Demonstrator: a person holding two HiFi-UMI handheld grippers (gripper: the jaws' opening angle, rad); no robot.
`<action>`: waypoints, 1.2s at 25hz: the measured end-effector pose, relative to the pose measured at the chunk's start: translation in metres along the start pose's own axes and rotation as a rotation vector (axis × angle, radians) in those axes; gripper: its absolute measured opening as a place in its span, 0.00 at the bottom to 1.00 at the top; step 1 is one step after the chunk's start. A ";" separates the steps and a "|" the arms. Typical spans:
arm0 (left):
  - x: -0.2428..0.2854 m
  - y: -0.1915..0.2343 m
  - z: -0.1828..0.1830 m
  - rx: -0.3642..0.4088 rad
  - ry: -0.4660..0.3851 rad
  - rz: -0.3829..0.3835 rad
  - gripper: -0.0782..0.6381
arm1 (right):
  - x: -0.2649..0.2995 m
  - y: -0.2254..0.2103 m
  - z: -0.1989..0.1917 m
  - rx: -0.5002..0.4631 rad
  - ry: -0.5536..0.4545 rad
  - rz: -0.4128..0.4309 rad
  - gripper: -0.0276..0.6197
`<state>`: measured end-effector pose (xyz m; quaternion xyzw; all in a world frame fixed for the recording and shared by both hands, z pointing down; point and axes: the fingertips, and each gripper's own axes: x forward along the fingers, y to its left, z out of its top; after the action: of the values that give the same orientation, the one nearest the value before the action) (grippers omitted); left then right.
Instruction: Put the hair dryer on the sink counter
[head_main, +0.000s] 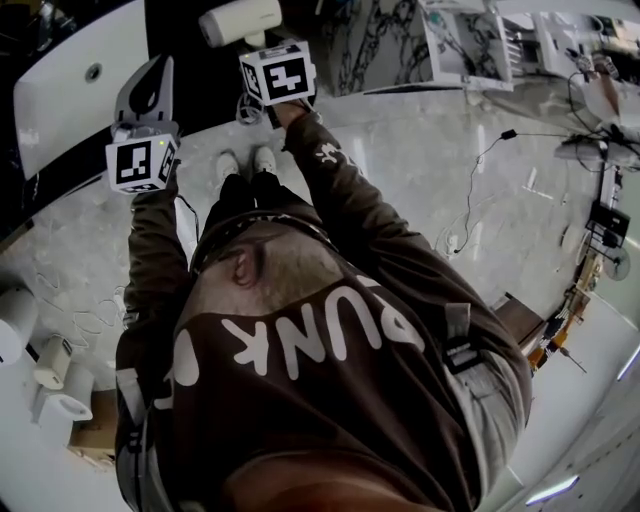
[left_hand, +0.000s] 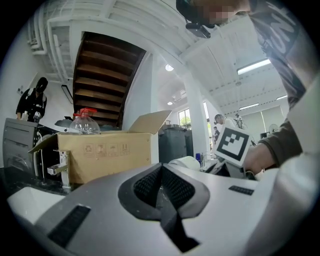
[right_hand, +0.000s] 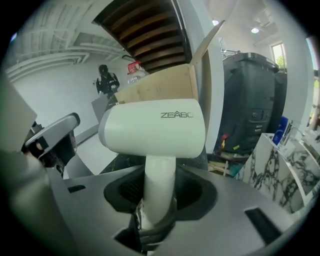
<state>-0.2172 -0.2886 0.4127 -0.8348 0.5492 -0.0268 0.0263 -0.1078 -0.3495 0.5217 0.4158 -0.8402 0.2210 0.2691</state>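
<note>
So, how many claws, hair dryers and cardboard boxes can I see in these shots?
hair dryer: 1
cardboard box: 1
claws: 2, the left claw shut and empty, the right claw shut on the hair dryer's handle
total: 4

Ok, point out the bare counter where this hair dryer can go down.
In the head view, bare dark counter lies right of the white basin, beneath the left gripper and the hair dryer. The strip along the basin's near edge is free too, but narrow. It is crowded around the faucet, where a cardboard box and a bottle stand.
</note>
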 end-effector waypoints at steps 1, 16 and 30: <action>0.002 -0.001 0.001 0.002 0.000 -0.001 0.10 | 0.004 -0.002 -0.002 0.008 0.021 0.003 0.29; 0.026 0.013 0.002 -0.002 -0.013 -0.007 0.10 | 0.054 -0.019 -0.028 0.048 0.217 -0.024 0.30; 0.034 0.018 0.003 -0.003 -0.020 -0.015 0.10 | 0.064 -0.023 -0.035 0.089 0.283 -0.040 0.33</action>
<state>-0.2197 -0.3266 0.4089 -0.8393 0.5426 -0.0177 0.0302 -0.1121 -0.3782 0.5921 0.4087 -0.7748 0.3089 0.3705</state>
